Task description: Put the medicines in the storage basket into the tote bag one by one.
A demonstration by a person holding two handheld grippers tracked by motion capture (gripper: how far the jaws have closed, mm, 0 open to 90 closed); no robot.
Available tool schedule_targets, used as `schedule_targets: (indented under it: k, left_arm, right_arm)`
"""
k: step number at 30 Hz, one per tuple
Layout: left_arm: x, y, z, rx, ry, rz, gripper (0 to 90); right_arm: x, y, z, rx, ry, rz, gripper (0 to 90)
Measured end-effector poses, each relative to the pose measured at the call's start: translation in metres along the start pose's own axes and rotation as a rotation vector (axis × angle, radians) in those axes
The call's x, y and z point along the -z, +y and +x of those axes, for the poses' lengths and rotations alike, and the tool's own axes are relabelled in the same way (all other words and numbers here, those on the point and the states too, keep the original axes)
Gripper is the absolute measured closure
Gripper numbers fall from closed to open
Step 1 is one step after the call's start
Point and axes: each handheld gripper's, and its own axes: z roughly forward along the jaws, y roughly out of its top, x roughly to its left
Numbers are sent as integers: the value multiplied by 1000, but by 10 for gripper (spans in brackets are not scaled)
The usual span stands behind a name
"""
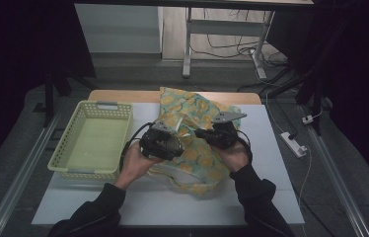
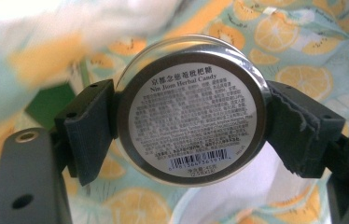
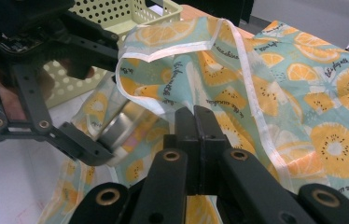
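Left hand-held gripper (image 1: 172, 134) clamped, right hand-held gripper (image 3: 194, 116) pinched.

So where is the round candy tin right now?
In the left gripper view the candy tin sits clamped between the left gripper jaws, at the mouth of the fruit-print bag, right of the basket.

My black tongs (image 2: 191, 116) hold a silver tin (image 2: 192, 109) with a grey printed label; the bag (image 3: 303, 93) is mint green with orange slices, the basket (image 1: 93, 140) pale yellow-green
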Motion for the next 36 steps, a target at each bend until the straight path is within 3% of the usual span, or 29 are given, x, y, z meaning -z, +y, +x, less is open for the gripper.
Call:
schedule_targets:
  k: [7, 19, 26, 36]
  left_arm:
    - [-19, 8, 0, -13, 22, 7, 213]
    - [-42, 12, 7, -5, 62, -35, 212]
    - [-54, 14, 9, -24, 86, -40, 212]
    - [-64, 16, 11, -62, 156, -46, 210]
  right_arm:
    - [-2, -1, 1, -1, 4, 6, 900]
    - [-10, -5, 3, 4, 13, 31, 900]
    - [-14, -7, 4, 4, 16, 48, 900]
    - [-14, -8, 0, -6, 7, 46, 900]
